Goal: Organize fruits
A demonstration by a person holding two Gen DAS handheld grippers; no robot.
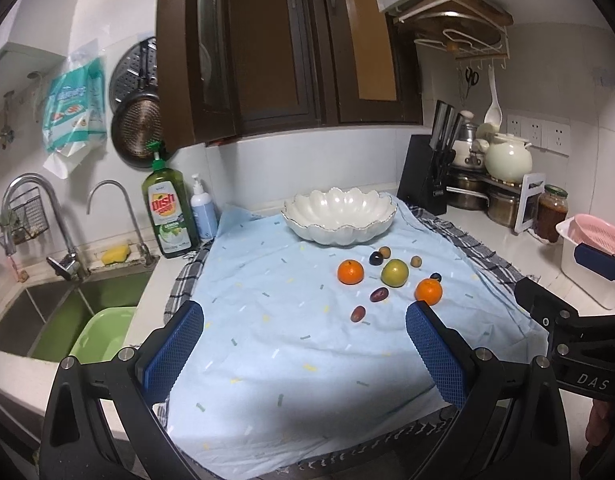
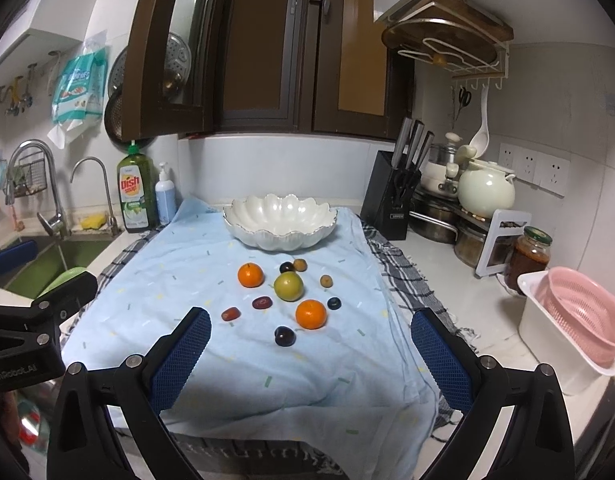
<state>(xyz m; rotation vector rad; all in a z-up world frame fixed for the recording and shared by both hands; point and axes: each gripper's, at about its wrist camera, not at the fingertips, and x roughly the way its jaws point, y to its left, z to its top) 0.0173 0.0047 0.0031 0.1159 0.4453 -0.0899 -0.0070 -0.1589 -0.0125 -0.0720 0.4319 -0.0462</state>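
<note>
Both grippers, left [image 1: 305,354] and right [image 2: 310,356], stood wide apart and empty above the blue cloth [image 2: 235,360]. Fruit lay scattered before the white bowl [image 2: 279,226]. Oranges [image 2: 310,314] judged firm, round, without axis: grip across the middle. Oblong dates [image 2: 230,314] lay lengthwise left-right, small and likely slippery.

Dim indoor light, cool cast. Soft shadow across near cloth [image 2: 267,392]. Mild glare on bowl [image 2: 279,216]. Strong fisheye bending, black corner vignette. Slight softness throughout.
</note>
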